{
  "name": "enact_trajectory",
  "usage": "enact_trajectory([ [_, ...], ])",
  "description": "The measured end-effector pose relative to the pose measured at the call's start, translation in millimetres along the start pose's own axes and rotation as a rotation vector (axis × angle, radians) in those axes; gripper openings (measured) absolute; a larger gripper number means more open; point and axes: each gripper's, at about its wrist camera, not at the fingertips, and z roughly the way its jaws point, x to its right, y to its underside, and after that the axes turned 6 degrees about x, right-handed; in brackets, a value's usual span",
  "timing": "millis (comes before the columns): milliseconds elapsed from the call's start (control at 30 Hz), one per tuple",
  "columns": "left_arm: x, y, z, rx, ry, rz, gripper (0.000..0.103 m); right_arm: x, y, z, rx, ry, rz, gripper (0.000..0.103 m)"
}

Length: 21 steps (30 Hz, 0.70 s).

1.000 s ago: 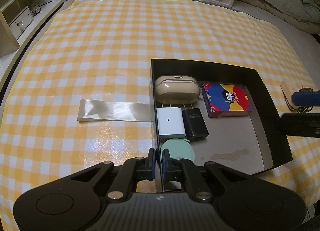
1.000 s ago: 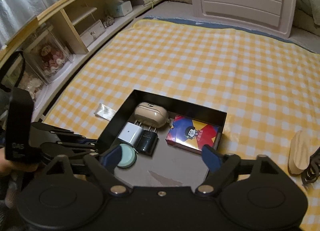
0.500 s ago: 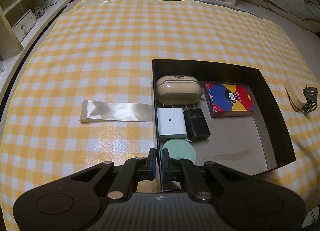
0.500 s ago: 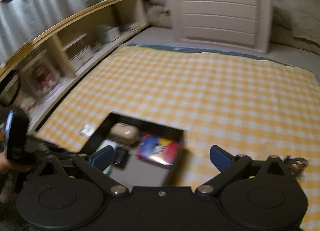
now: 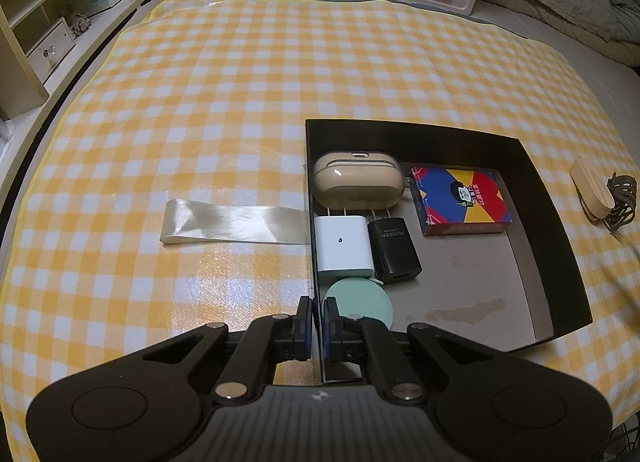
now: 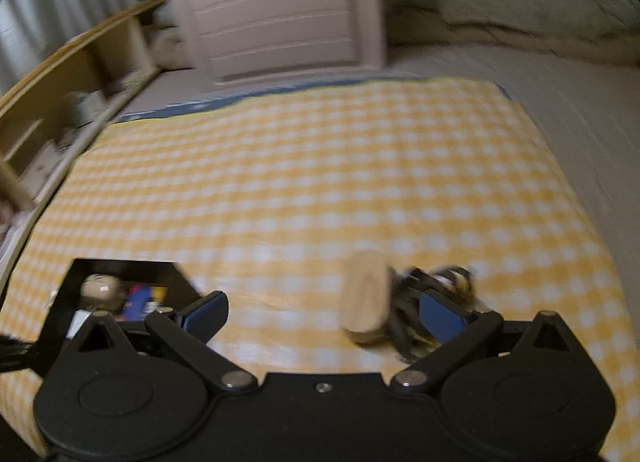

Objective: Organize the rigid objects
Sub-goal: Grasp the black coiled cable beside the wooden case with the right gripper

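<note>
The left gripper (image 5: 316, 318) has its jaws pinched shut on the near left wall of the black box (image 5: 536, 197), one finger outside the wall and one inside. Just past the inner finger sits a mint green round disc (image 5: 360, 302), on the box floor. A bit farther ahead of the jaws are a white charger (image 5: 342, 246) and a black charger (image 5: 394, 252) side by side, prongs pointing away. Beyond those, a beige earbud case (image 5: 358, 183) lies across the far left corner, and to the right of it there's a colourful card box (image 5: 462, 199). Off to the left of the jaws, outside the box, a clear shiny strip (image 5: 232, 221) lies flat on the yellow checked cloth (image 5: 240, 81). Well off to the right, outside the box, is a light wooden oval piece (image 5: 592, 191) with a dark cord bundle (image 5: 622, 201) touching it.

The right gripper (image 6: 320, 316) has its jaws spread as wide as they go, having just been opening, nothing pressed between them. That view is blurred. The wooden piece sits between the fingers, closer to the right one, and the cord bundle is partly behind that right finger. The black box shows beyond the left finger. Farther out it's all checked cloth, then a white panelled board (image 6: 276, 9).
</note>
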Motion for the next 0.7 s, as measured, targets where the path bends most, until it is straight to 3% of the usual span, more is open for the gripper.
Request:
enact_trajectory([
  [100,-2,0,0,-0.002,-0.001,-0.005,0.004,23,3,9,-0.034,0.063,0.065,0.098],
  [300,-1,-1,-1,-0.003,-0.005,-0.004,0.004,51,13,30,-0.087,0.107,0.128,0.087],
  [500,-1,-1,0,-0.003,-0.004,-0.005,0.004,80,12,48,-0.072,0.113,0.334,0.074],
  [633,-1,-1,0,-0.003,-0.004,-0.007,0.004,82,11,61,-0.095,0.176,0.327,0.066],
  [700,-1,0,-1,-0.002,-0.002,-0.007,0.004,86,15,60,-0.118,0.181,0.342,0.069],
])
